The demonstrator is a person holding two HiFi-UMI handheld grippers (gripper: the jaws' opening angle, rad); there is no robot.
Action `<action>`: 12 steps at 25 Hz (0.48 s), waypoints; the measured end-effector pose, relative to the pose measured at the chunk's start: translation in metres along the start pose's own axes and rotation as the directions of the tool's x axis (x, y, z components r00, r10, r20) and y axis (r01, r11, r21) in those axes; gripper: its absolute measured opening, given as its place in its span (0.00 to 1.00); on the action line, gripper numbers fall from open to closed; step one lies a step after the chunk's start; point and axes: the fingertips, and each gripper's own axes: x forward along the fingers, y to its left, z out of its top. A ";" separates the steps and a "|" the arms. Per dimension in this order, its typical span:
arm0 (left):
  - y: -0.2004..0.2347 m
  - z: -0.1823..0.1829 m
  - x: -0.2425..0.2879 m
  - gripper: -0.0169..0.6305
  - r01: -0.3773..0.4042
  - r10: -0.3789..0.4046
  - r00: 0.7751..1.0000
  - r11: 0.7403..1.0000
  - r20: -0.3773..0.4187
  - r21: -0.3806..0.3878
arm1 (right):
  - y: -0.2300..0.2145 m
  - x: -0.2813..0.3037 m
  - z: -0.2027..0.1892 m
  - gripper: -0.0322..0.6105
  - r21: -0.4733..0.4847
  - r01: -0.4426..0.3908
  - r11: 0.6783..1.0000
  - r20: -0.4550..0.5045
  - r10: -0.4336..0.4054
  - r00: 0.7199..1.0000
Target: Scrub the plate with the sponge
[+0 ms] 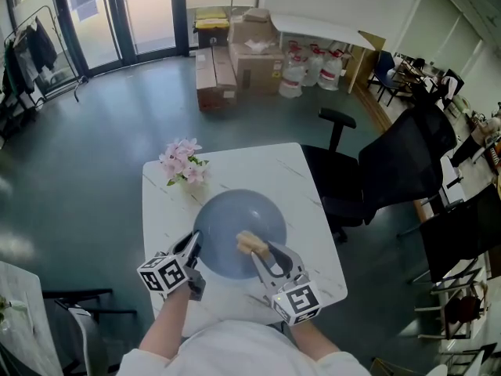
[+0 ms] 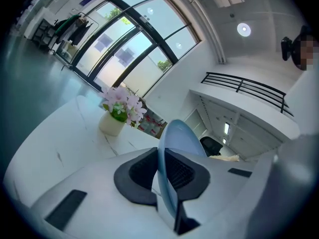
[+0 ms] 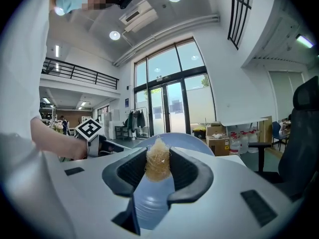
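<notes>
Both tools are loaded: left gripper [image 1: 192,245] jaws clamp the plate [image 1: 232,214] by its rim, tilted above the counter [image 1: 301,180]; right gripper [image 1: 263,254] jaws pinch the sponge [image 1: 249,243] against its face. Scrubbing seems barely started, most of it ahead.

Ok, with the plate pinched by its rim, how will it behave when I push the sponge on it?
Probably stiff: the plate shows no bend though the left gripper clamps only its rim. Edge-held, it may pivot or slip; it looks smooth. The fibrous sponge in the right gripper should give first.
</notes>
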 end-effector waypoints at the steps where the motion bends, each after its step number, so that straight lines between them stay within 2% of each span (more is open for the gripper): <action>1: -0.002 0.002 -0.002 0.09 0.005 -0.005 1.000 1.000 0.006 0.009 | 0.003 0.000 0.000 0.27 -0.006 -0.005 1.000 -0.001 0.005 1.000; 12: -0.026 0.006 -0.017 0.09 0.035 -0.036 0.999 0.996 0.010 0.087 | 0.033 0.016 0.007 0.27 -0.063 -0.088 0.994 0.004 0.088 0.996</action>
